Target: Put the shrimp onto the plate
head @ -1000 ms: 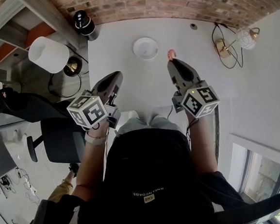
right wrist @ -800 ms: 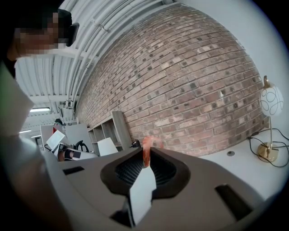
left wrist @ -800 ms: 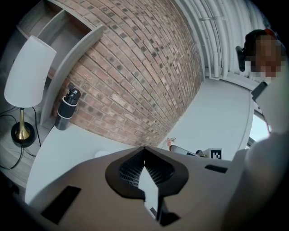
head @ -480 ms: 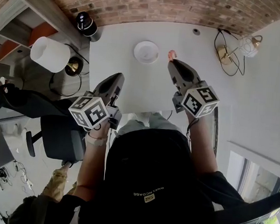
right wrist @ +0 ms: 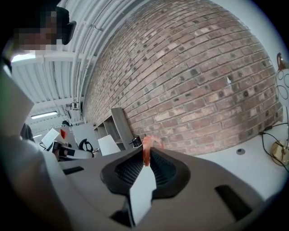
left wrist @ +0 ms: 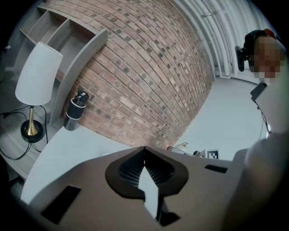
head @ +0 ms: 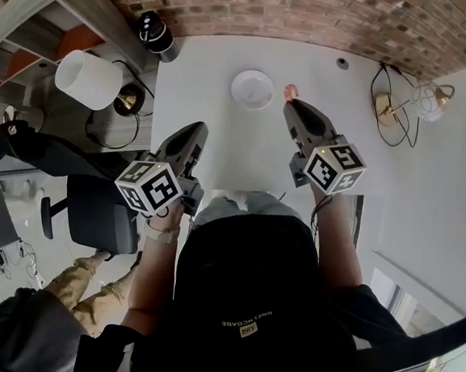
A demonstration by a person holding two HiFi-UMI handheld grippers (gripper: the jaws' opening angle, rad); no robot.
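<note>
A small white plate [head: 252,88] lies on the white table near the brick wall. To its right my right gripper [head: 290,99] hangs above the table, shut on an orange-pink shrimp [head: 289,90] that sticks out past its tips; in the right gripper view the shrimp [right wrist: 147,147] curls up between the closed jaws of the right gripper [right wrist: 146,161]. My left gripper [head: 194,129] is held lower left of the plate, well short of it. In the left gripper view the left gripper [left wrist: 144,151] has its jaws together with nothing between them.
A black cylinder speaker [head: 155,32] stands at the table's back left corner. A brass lamp with cable [head: 398,106] lies at the right. A white-shaded lamp [head: 88,81] and shelves are at the left. A seated person's legs [head: 87,278] show at the lower left.
The head view has shifted, so the table and plate sit slightly further right and lower. Both grippers keep their pose; the shrimp stays in the right one. A person has come into view lower left.
</note>
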